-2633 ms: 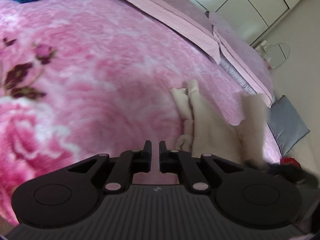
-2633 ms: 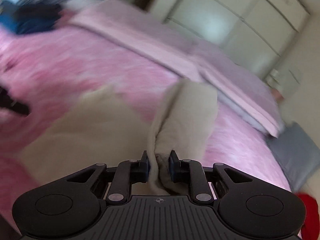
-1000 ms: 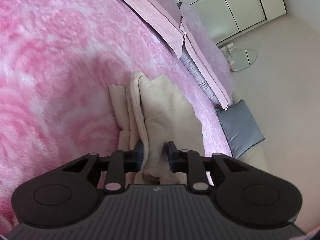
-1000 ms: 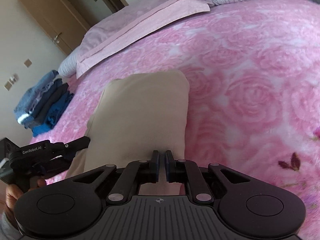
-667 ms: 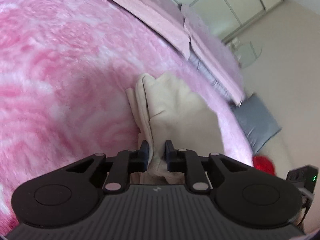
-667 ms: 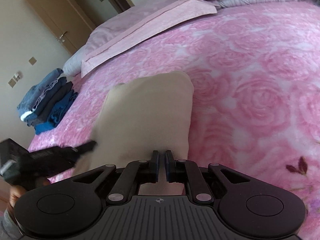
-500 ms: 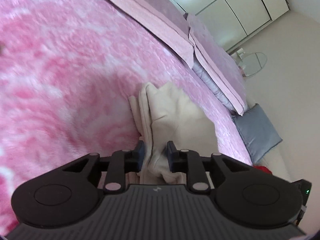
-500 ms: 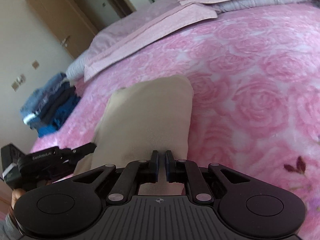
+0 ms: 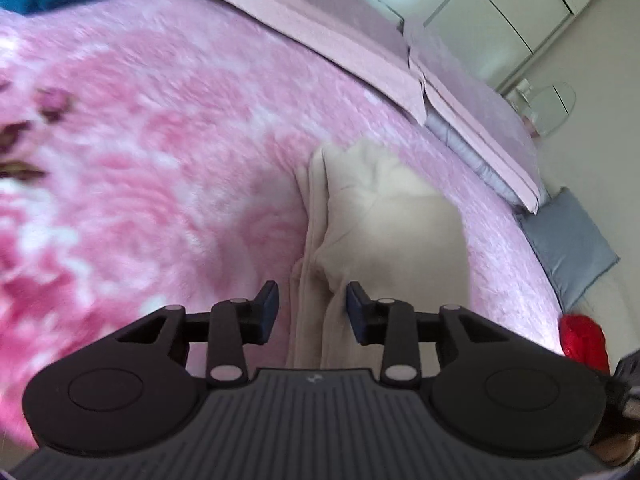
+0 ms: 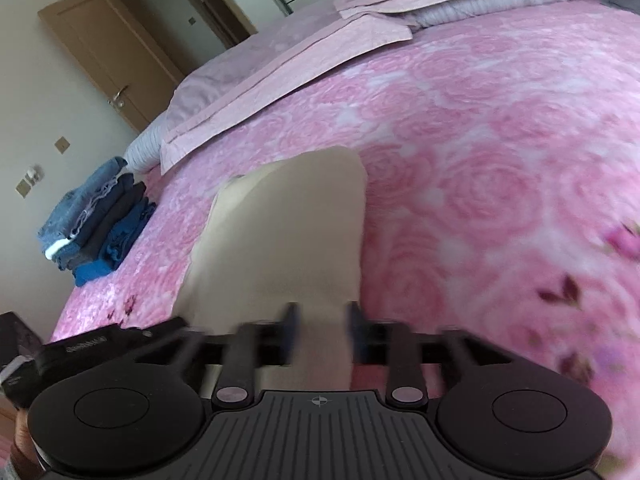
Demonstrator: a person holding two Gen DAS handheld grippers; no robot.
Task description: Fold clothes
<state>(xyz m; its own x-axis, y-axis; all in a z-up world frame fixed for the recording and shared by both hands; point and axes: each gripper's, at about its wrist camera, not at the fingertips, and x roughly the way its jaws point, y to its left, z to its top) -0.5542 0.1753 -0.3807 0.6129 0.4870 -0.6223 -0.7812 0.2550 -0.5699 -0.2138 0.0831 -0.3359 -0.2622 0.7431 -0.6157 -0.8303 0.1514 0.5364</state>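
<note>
Between both grippers' parted fingers (image 9: 269,304) lies the folded cream garment (image 9: 384,220).

Left gripper (image 9: 312,306): jaws parted, just been opening; cloth edge lies between the pads, neither pressing it. Right gripper (image 10: 320,328): jaws apart, just been opening, motion-blurred; cloth between, not pinched. Both point downward at a slant.

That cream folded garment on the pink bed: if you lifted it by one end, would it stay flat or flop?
Probably flop: the cream garment shows soft creases and loose layered edges. It looks light, likely unfolding when lifted. Pushed over the fuzzy blanket, it would probably bunch.
</note>
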